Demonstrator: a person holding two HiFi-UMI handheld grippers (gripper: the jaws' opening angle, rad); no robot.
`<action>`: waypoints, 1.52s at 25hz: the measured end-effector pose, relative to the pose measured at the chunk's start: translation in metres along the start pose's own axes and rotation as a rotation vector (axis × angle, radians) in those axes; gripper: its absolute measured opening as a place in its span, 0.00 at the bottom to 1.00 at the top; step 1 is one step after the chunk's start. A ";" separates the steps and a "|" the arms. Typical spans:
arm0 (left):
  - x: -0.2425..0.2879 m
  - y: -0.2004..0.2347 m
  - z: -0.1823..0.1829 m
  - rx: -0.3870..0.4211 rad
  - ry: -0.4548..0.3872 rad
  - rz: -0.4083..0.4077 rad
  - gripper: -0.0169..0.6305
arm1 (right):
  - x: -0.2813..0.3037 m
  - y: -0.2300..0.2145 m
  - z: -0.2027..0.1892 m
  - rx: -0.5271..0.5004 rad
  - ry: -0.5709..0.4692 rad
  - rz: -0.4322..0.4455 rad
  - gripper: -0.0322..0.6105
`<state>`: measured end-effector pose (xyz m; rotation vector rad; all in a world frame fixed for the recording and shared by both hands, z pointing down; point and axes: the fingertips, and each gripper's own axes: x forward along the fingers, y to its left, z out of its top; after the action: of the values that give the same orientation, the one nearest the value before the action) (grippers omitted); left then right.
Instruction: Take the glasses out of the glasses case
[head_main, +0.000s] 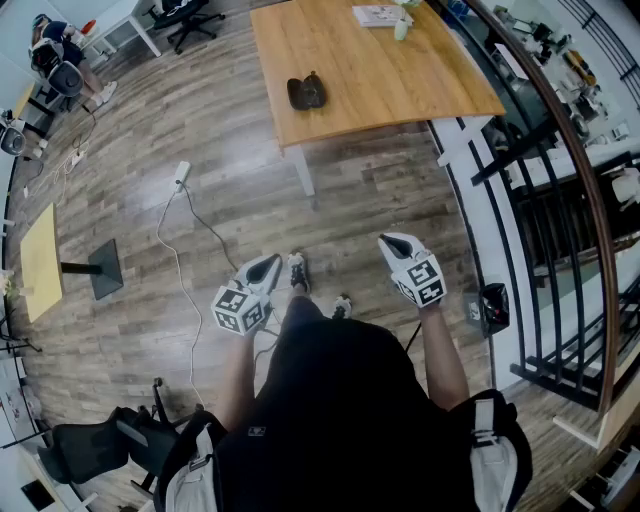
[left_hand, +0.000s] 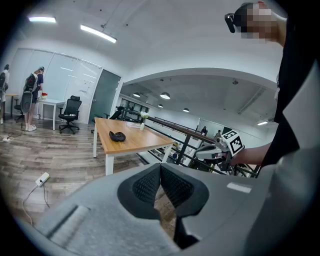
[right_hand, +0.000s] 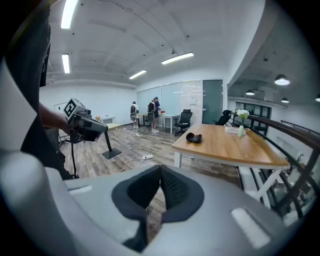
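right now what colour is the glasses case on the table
Black glasses case on the light wooden table, clearest in the head view.

Too small: can't tell if glasses case (head_main: 306, 92) is open, or what's inside. Far end of table (head_main: 400, 70) cut off by head view's top edge.
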<state>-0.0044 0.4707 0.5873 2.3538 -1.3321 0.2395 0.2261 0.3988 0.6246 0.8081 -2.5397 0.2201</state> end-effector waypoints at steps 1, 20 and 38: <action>0.001 0.000 0.000 -0.001 0.000 -0.001 0.04 | 0.000 -0.001 0.000 0.006 0.006 -0.002 0.05; 0.015 0.047 0.006 -0.040 0.006 -0.014 0.04 | 0.039 -0.012 0.012 0.043 0.033 -0.057 0.05; 0.085 0.169 0.068 -0.046 0.027 -0.089 0.04 | 0.146 -0.061 0.074 0.077 0.075 -0.107 0.05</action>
<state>-0.1072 0.2987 0.6028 2.3561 -1.2044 0.2117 0.1286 0.2544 0.6297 0.9450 -2.4228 0.3093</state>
